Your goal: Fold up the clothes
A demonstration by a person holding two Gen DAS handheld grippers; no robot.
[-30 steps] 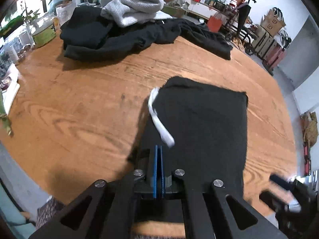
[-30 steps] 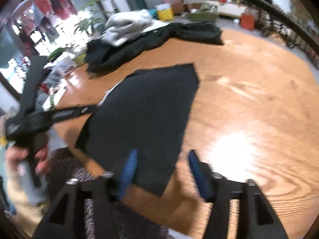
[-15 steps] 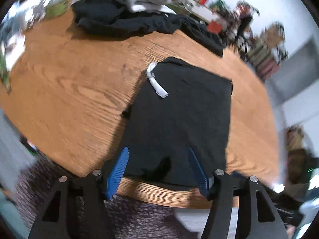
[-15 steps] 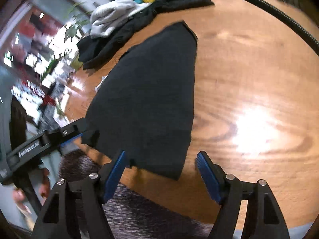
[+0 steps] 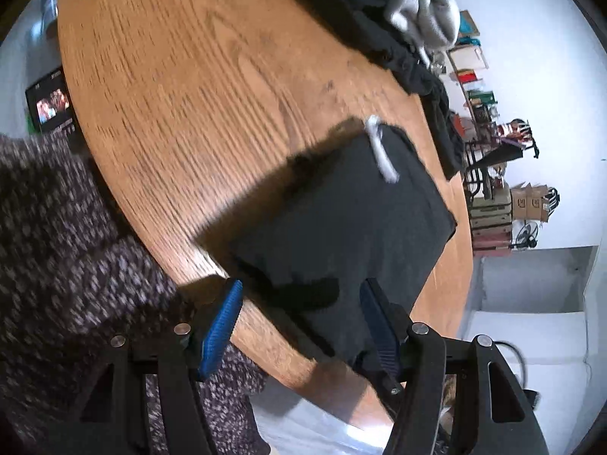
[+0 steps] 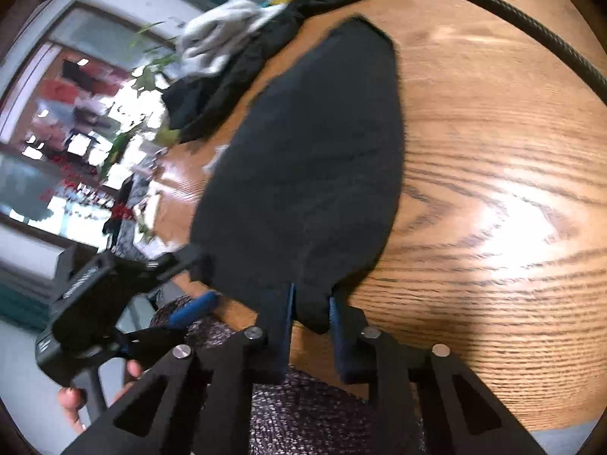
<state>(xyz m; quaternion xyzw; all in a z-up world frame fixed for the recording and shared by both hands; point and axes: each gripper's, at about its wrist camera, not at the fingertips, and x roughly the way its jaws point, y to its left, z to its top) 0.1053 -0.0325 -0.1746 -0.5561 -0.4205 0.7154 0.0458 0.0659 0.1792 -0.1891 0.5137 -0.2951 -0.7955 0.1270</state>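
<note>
Right wrist view shows the right hand-held gripper (image 6: 309,313) closing its jaws on the near corner of the black garment (image 6: 315,167), cloth already between the pads. The garment lies flat on the wooden desk (image 6: 493,189), its near edge at the desk's rim. Over on the left, the left hand-held gripper (image 5: 299,322) stands apart, straddling the other near corner — nothing gripped yet. My guess: one fold is laid, another is just starting. A heap of dark and grey clothes (image 5: 383,19) at the far side is unfolded.
</note>
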